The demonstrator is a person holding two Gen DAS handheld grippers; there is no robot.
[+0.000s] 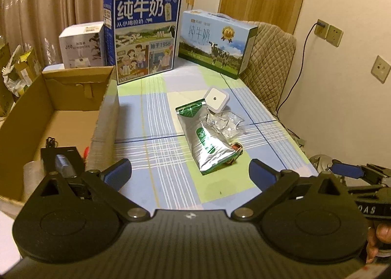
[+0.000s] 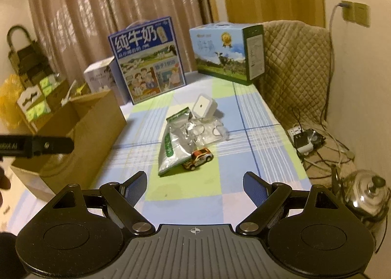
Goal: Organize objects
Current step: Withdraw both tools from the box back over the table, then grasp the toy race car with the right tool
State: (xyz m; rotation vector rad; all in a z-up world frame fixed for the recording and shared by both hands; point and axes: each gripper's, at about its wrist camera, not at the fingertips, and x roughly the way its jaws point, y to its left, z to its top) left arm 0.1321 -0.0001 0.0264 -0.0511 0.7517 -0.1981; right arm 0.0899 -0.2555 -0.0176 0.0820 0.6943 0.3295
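Here the bench (image 2: 256, 156), under a blue, green and white checked cloth, runs ahead of both claws. The open cardboard box (image 1: 73, 98) sits ahead and to the left of the left claw (image 1: 190, 169), with a black device (image 1: 63, 156) lying inside near that claw's left finger. At the far end, well beyond both claws, stand 2 milk cartons: a dark blue one (image 1: 144, 37) upright and a light blue one (image 1: 215, 44) to its right, plus a white box (image 1: 81, 45) behind the cardboard box.

Directly ahead of the right claw (image 2: 195, 186), the objects lie in a cluster. The silver-and-green foil pouch (image 2: 173, 144) is nearest, and the small toy car (image 2: 199, 155) sits against its right edge. A crumpled clear plastic bag (image 2: 207, 132) lies just beyond, and the white square plug-in device (image 2: 202, 106) rests at the far end of the cluster.

Both claws are spread wide and hold nothing, each hovering over the near edge of the bench.
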